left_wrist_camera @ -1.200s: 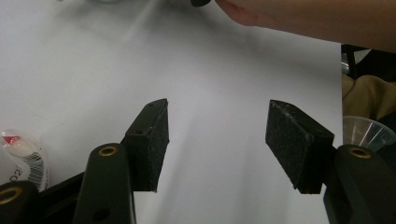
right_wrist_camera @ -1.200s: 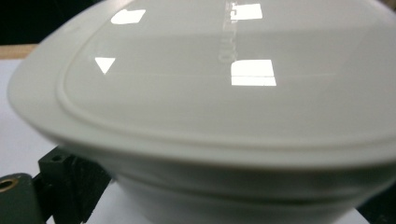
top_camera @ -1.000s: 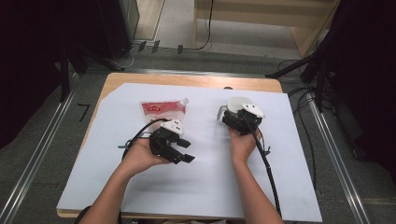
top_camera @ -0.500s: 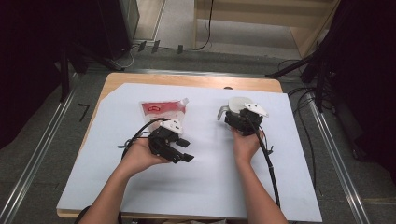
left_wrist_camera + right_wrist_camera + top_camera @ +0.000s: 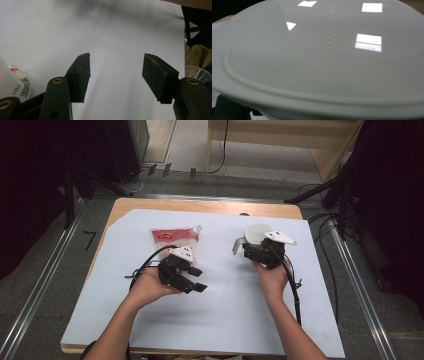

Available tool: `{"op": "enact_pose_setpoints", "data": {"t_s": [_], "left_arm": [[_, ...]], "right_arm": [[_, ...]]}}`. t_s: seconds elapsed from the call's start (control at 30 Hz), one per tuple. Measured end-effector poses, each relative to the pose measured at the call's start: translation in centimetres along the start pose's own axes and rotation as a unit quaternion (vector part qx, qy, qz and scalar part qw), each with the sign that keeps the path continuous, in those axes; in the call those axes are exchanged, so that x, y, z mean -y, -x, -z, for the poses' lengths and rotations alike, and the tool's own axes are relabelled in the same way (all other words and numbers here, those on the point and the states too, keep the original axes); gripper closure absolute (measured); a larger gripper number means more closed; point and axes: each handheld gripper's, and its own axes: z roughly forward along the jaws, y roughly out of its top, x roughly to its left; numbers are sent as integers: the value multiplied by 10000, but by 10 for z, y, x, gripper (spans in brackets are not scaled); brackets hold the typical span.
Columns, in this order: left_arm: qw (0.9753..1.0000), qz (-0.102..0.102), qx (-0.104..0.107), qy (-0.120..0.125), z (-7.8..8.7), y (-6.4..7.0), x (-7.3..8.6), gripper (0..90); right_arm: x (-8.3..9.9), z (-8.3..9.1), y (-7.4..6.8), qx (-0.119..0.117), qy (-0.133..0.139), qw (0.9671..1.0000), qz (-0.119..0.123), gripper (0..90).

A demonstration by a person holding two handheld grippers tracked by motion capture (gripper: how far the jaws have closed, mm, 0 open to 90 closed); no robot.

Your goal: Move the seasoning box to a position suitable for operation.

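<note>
My left gripper (image 5: 197,279) lies in the person's left hand at the centre left of the white sheet, jaws aimed right. In the left gripper view, my left gripper (image 5: 116,75) is open over bare sheet, with nothing between the pads. A red sauce pouch (image 5: 172,236) lies flat just beyond it, and its printed corner (image 5: 17,82) shows at the lower left. My right gripper (image 5: 254,246) is held at the centre right, shut on the near rim of a white plastic lid (image 5: 256,233). Up close, the lid (image 5: 317,57) reads "QUALITY LIFE" and hides the jaws.
A white sheet (image 5: 225,320) covers most of the wooden table (image 5: 200,206). Black cables trail from both grippers, and one (image 5: 296,295) runs along the right forearm. A clear plastic cup (image 5: 197,73) shows at the right edge of the left gripper view. Metal rails flank the table.
</note>
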Motion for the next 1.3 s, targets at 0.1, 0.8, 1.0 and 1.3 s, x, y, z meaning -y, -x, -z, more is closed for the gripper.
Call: {"op": "enact_pose_setpoints", "data": {"t_s": [0.1,0.8,1.0,1.3], "left_arm": [[10000,10,-26,-16,-1,0,0,405],[9999,62,-120,-67,-4,-2,-1,408],[9999,59,-130,-42,-4,-2,0,416],[9997,168,-165,-1,-4,-4,1,420]], "right_arm": [[2,10,-4,-283,-60,9996,68,128],[27,70,-24,-1520,-34,9865,609,128],[39,67,-38,-1707,-186,9826,709,128],[52,42,-53,-1729,-387,9812,760,128]]}}
